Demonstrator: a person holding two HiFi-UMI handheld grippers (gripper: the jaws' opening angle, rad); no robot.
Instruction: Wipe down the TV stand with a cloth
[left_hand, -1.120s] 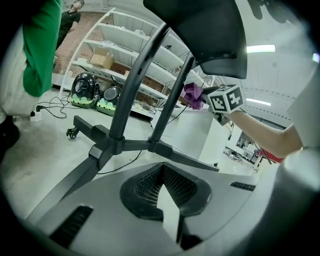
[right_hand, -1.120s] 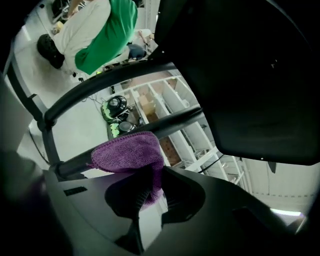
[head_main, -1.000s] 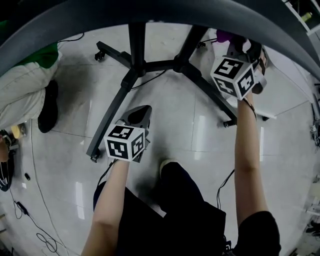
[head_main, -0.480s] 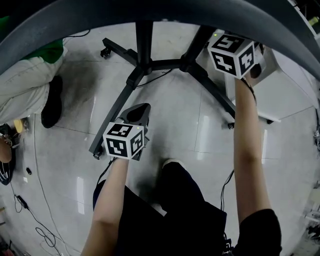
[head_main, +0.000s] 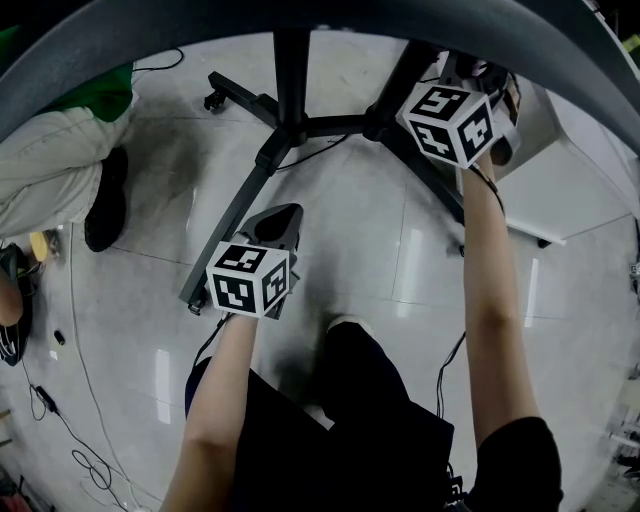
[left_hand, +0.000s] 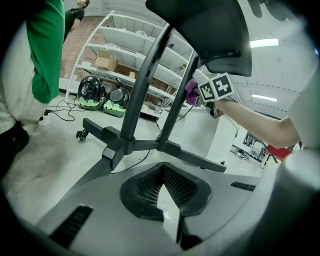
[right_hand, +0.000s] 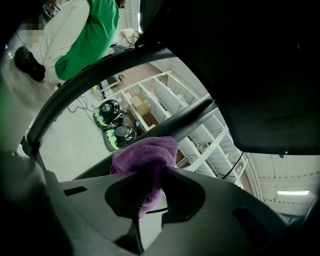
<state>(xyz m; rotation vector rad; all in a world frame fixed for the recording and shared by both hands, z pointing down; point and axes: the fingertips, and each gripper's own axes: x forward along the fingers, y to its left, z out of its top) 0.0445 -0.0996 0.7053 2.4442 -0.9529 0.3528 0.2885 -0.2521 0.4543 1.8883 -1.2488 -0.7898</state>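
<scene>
Right gripper view: my right gripper (right_hand: 159, 172) pinches the purple cloth (right_hand: 145, 150) beside the TV stand's post (right_hand: 185, 116). My left gripper (left_hand: 162, 170) hangs closed, empty, above the floor (left_hand: 50, 150).

This looks like a workroom or lab: tall white shelves (left_hand: 131, 46) with a box (left_hand: 105, 61), cables (head_main: 82, 452) on a shiny floor (head_main: 350, 235), long lights (left_hand: 265, 43) overhead.
</scene>
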